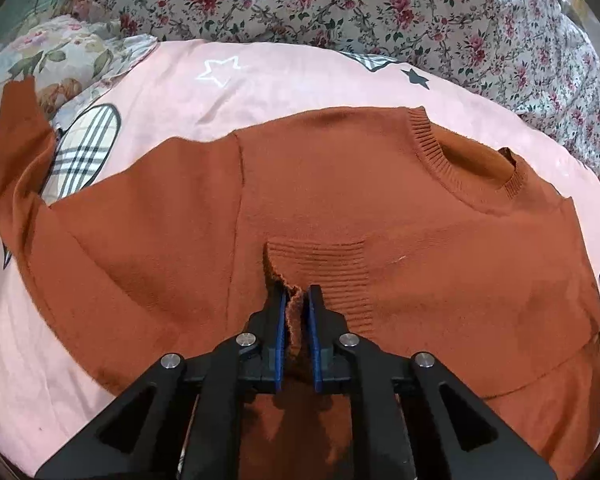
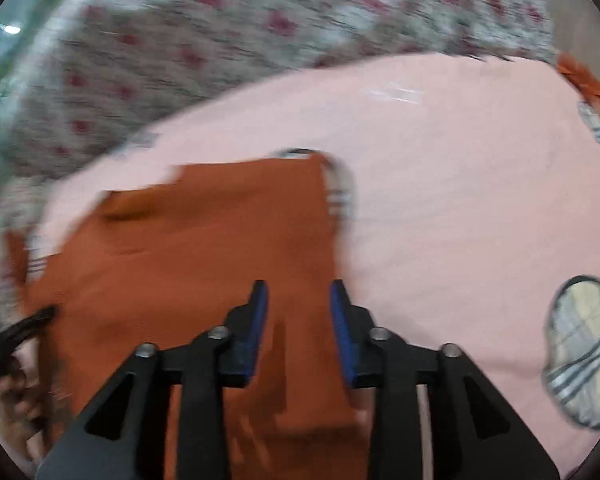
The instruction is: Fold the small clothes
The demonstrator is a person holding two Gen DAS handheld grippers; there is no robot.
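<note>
Folding in progress: rust-orange knitted sweater (image 1: 340,208) lies flat on pink star-printed bedsheet (image 1: 260,76). Left gripper (image 1: 298,300) pinches the ribbed sleeve cuff (image 1: 320,268) over the chest; right gripper (image 2: 298,300) spread, empty. Next, likely: release cuff, fold remaining sleeve.

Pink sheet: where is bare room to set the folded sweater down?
Bare pink sheet lies right of the orange sweater, up to the plaid patch. A second strip runs between the sweater's collar and the floral quilt. The middle is crowded: sweater, with its cuff in the left hand-held gripper.
</note>
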